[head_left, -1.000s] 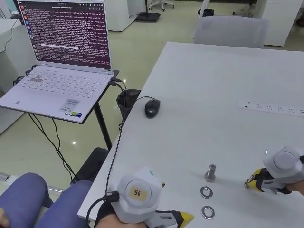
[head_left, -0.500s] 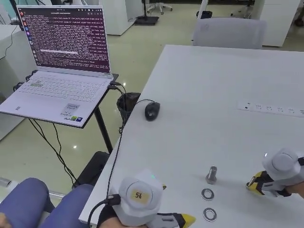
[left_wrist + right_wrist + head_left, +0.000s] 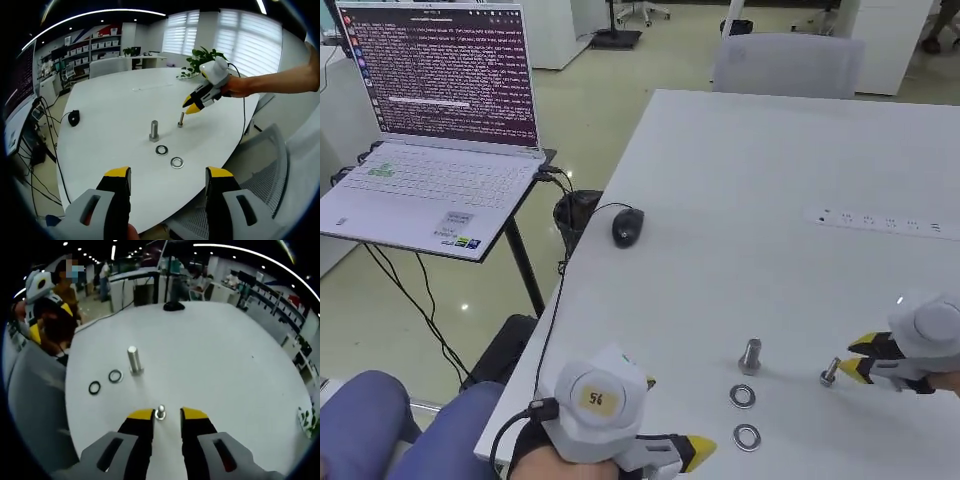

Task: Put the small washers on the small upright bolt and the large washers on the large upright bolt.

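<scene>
Right gripper view shows my right gripper point(image 3: 161, 416) with its jaws a little apart. The small bolt point(image 3: 160, 412) stands upright in the gap between the yellow tips; whether a tip touches it I cannot tell. Past it, on the white table point(image 3: 215, 355), the large bolt point(image 3: 133, 360) stands upright too. The first washer point(image 3: 115, 376) lies flat near its foot, and the second washer point(image 3: 94, 387) lies just beside the first one. My left gripper point(image 3: 168, 174) hovers at the table edge, jaws wide apart, holding nothing.
</scene>
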Demonstrator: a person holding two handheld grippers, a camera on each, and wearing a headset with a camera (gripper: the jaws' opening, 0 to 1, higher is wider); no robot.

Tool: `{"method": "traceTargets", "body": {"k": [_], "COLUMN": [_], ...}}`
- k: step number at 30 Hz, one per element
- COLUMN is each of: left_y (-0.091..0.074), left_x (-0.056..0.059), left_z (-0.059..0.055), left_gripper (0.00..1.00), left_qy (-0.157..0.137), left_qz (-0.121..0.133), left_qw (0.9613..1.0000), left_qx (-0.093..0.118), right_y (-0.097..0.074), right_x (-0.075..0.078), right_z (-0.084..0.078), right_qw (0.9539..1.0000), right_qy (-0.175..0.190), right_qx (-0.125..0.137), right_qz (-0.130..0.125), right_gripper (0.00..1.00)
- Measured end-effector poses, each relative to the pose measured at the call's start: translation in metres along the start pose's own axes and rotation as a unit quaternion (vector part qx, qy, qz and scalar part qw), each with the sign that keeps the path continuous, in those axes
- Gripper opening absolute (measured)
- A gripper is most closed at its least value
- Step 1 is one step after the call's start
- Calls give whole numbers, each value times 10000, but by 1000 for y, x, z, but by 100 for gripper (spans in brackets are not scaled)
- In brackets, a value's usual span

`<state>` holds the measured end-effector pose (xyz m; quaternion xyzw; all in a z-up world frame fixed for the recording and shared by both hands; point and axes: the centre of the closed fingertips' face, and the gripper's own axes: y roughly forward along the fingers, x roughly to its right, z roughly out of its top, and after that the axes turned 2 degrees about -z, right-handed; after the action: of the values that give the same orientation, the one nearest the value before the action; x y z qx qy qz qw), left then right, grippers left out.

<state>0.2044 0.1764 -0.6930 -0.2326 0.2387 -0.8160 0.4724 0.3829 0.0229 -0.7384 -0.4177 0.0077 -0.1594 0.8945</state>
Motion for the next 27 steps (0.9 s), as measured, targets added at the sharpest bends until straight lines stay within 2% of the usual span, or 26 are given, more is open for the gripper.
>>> {"method": "traceTargets", "body": {"k": [7, 10, 14, 16, 20, 21, 24, 27], "left_y": [1, 0, -1, -2, -2, -2, -1, 0], "left_x": [6, 7, 7, 7, 7, 8, 10, 12], "left_z": [-3, -3, -4, -5, -6, -7, -8, -7], "left_gripper": [60, 60, 60, 60, 60, 60, 60, 60], "left_qy": [29, 18, 22, 22, 19, 20, 47, 43], "left_qz": [-59, -59, -47, -42, -46, -60, -88, -108], "left_qw": [10000, 10000, 10000, 10000, 10000, 10000, 9999, 9999], "left_qx": [-13, -6, -14, -25, -22, -30, -57, -41], "right_y": [-5, -5, 1, 6, 19, 24, 35, 47], "right_x": [-13, -24, -45, -48, -76, -87, -105, -125], "right_z": [-1, 0, 3, 1, -1, 1, 0, -2], "right_qw": [10000, 9999, 9997, 9995, 9980, 9972, 9948, 9903], "right_qy": [-14, 30, 25, 6, 47, -72, -245, -508], "right_qx": [61, 124, 205, 216, 177, 169, 63, -66], "right_qz": [-26, 0, 153, 243, 597, 731, 985, 1288], "right_gripper": [24, 24, 24, 24, 24, 24, 24, 24]}}
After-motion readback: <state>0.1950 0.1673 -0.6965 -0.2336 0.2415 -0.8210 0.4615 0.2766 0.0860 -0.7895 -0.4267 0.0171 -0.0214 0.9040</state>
